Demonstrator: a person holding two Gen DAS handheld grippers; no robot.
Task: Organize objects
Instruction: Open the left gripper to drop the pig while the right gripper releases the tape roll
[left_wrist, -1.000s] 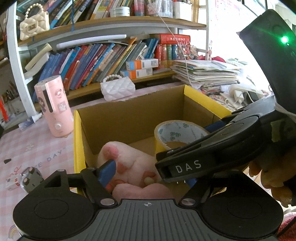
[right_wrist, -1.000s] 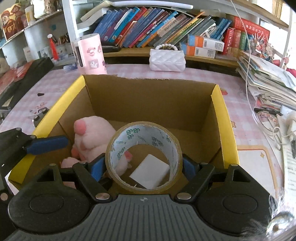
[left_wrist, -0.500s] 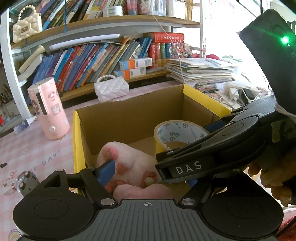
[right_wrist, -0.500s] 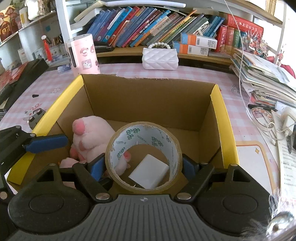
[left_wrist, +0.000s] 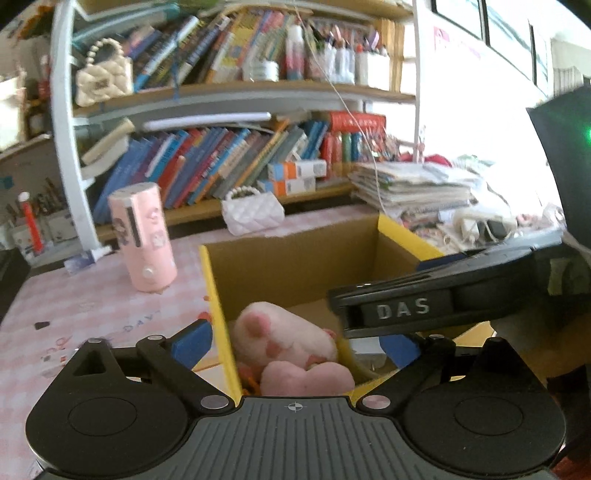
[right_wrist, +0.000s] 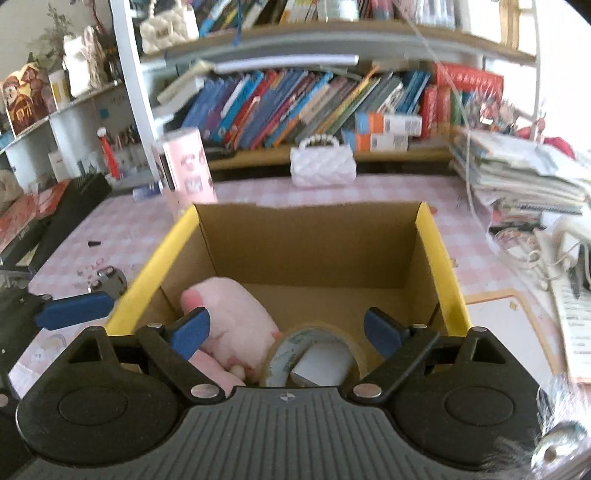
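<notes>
A cardboard box (right_wrist: 443, 266) with yellow rims stands on the pink checked table. Inside it lie a pink plush paw (right_wrist: 229, 317) and a roll of brown tape (right_wrist: 282, 356) ringed around a small white block (right_wrist: 321, 363). My right gripper (right_wrist: 286, 329) hangs above the tape, its jaws opening, and the pads touch nothing. My left gripper (left_wrist: 295, 343) is also opening, over the plush paw (left_wrist: 284, 339), which lies free; its left pad is outside the box's left wall (left_wrist: 221, 332). The right gripper's black finger (left_wrist: 406, 306) crosses the left wrist view.
Beyond the box (left_wrist: 295, 266) stand a pink cylinder (left_wrist: 144, 236) and a white quilted purse (left_wrist: 253, 214), in front of a full bookshelf. Stacked papers (right_wrist: 524, 173) and cables (right_wrist: 554, 251) crowd the right. A small toy car (right_wrist: 109, 280) sits left of the box.
Both grippers opened wider and drew back and up. The tape left the right gripper's pads and now lies lower in the box. The plush stayed where it was.
</notes>
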